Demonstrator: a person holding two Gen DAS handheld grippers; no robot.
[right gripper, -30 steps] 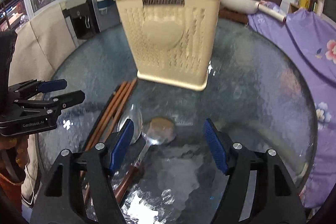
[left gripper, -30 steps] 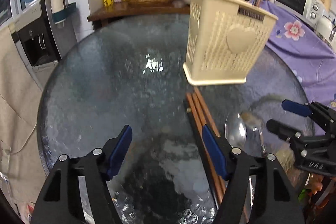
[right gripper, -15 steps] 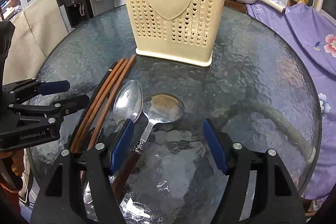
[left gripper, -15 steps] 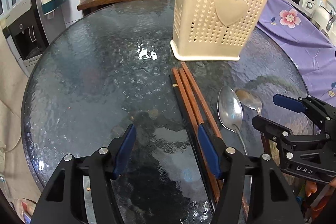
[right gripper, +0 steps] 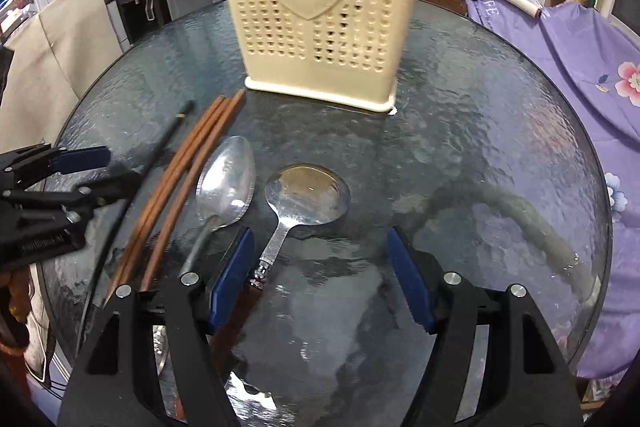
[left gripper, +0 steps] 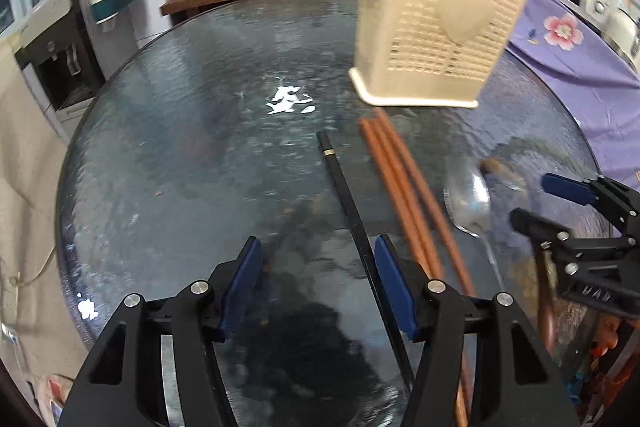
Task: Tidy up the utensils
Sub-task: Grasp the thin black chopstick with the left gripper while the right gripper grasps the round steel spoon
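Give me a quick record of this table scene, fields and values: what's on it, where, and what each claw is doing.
surface: round glass table
holder: cream utensil holder, upright, far side
black chopstick, lying between the left claw's fingers
brown chopsticks, lying together, left of the spoons
oval spoon, flat on the glass
round spoon, right of the oval one
left claw, open
right claw, open, round spoon's handle by its left finger

Both views show strong fisheye distortion: straight lines bow toward the edges and the corners are black. Lighting is even, moderately bright indoor light. The glass table [left gripper: 180, 155] carries a white glare patch near its centre. Motion blur softens the cream utensil holder [left gripper: 432, 27] and the spoons [left gripper: 470, 203] in the left view; the right view is sharper.
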